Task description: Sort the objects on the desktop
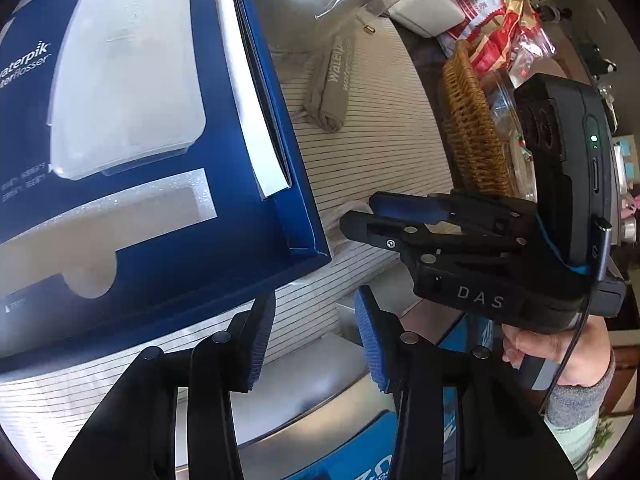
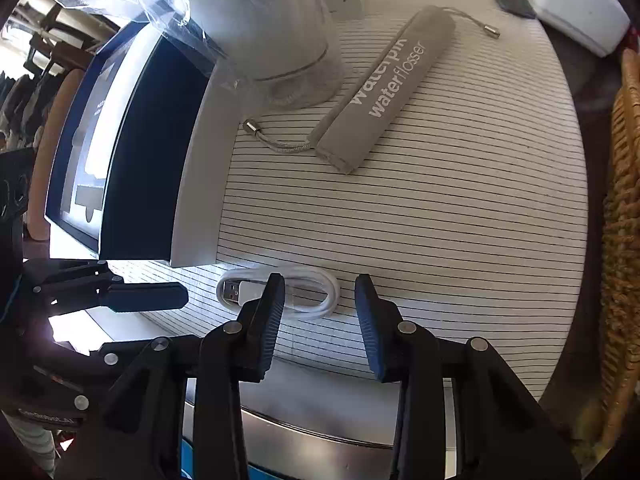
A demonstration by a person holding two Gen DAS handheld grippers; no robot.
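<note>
On striped mat (image 2: pixel 440 220), white cable (image 2: pixel 312 292) coiled, lying just ahead of right gripper (image 2: pixel 320 320); jaws part open, nothing held. Grey pouch (image 2: pixel 384 92) farther back. Blue box (image 1: pixel 160 160) at mat's left. Left gripper (image 1: pixel 312 340) part open, empty. Wicker basket (image 1: pixel 472 128) right.

1. The mat (image 2: pixel 420 220) is off-white with thin dark lines running across it.
2. The box (image 1: pixel 140 200) is deep blue with white and silvery panels and white lettering.
3. The pouch (image 2: pixel 384 88) is grey with white lettering.
4. The cable (image 2: pixel 304 292) is white.
5. The basket (image 1: pixel 472 128) is golden-brown wicker.
6. Both grippers are black with blue pads (image 1: pixel 372 344).
7. The far packets (image 1: pixel 492 28) are red and white.
</note>
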